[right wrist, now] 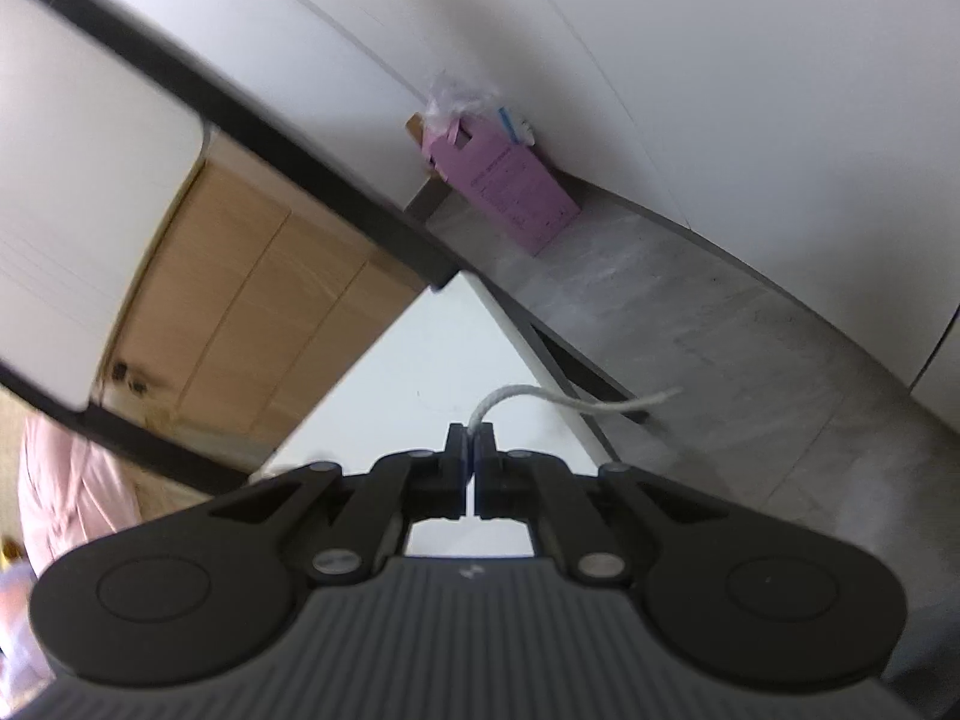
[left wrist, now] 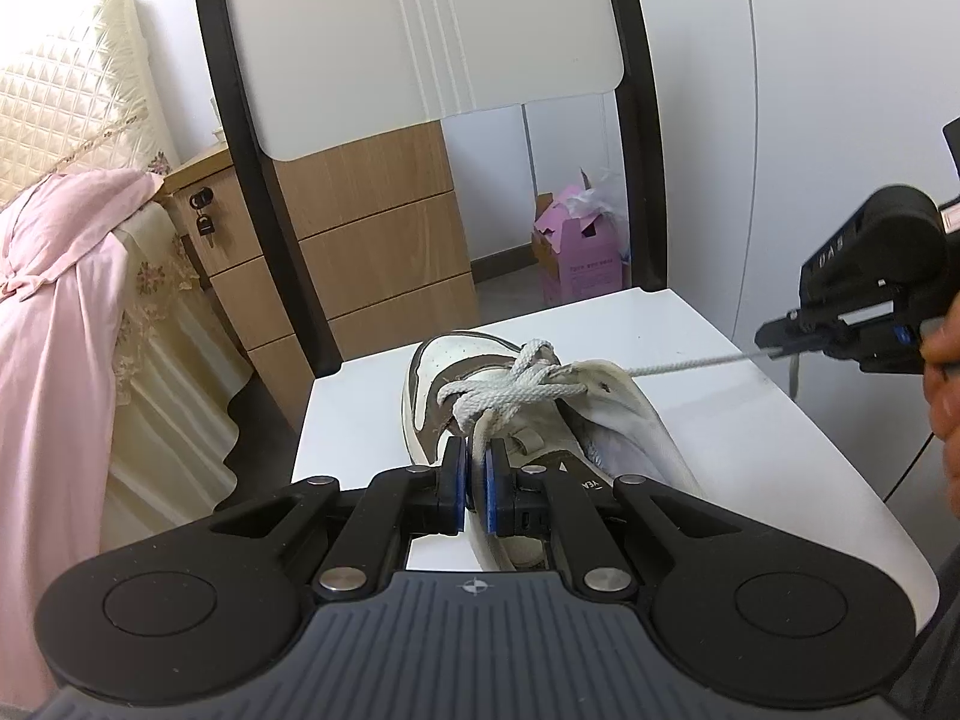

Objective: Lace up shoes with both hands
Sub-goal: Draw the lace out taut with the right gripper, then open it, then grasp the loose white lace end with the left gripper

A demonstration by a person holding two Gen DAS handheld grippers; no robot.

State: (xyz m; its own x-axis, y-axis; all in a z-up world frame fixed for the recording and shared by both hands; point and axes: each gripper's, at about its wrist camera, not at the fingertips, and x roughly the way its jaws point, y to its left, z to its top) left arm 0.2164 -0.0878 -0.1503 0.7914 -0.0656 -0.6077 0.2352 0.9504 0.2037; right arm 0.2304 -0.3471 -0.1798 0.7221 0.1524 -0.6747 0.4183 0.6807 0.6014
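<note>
A white and brown shoe (left wrist: 480, 396) lies on the white chair seat (left wrist: 708, 420), toe away from me, with its white lace (left wrist: 516, 390) crossed in a loose tangle over the tongue. My left gripper (left wrist: 478, 462) is shut on one strand of that lace just behind the tangle. The other strand (left wrist: 690, 367) runs taut to the right into my right gripper (left wrist: 774, 353), held by a person's hand (left wrist: 942, 372). In the right wrist view the right gripper (right wrist: 474, 441) is shut on the lace end (right wrist: 576, 402), whose tail curls out past the seat's edge.
The chair's black frame and white backrest (left wrist: 420, 42) rise behind the shoe. Beyond stand a wooden drawer unit (left wrist: 372, 252), a pink box (left wrist: 579, 258) on the grey floor by the white wall, and a bed with pink cloth (left wrist: 54, 312) at left.
</note>
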